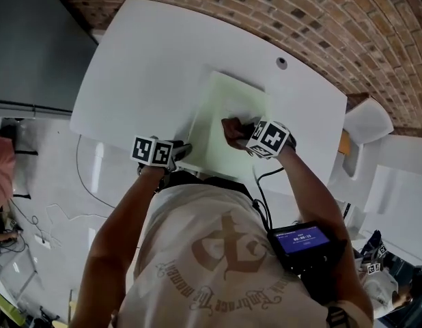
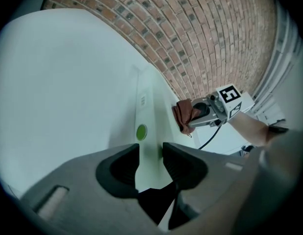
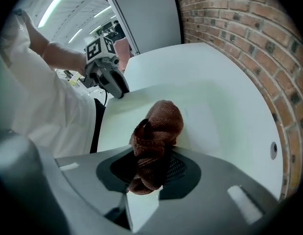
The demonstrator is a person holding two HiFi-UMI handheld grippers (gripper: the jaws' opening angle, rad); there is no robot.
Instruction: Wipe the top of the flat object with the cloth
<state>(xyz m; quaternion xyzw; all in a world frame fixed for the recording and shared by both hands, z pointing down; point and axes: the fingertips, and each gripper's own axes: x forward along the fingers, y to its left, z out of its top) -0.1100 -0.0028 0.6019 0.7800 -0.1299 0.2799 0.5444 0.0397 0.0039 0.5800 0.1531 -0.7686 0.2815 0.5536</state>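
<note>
Tongs are being held in both hands over the white desk. The brown cloth is being clenched between the jaws of the right tongs, bunched up and sticking out past their tips. It is being pressed onto the top of the pale green flat object, directly beneath those tongs. The near edge of the flat object is being grasped by the left tongs, one jaw being set on each side of it. A round green spot is being shown on that edge, just ahead of the left tongs' tips. The right tongs are being kept further ahead, towards the brick wall.
</note>
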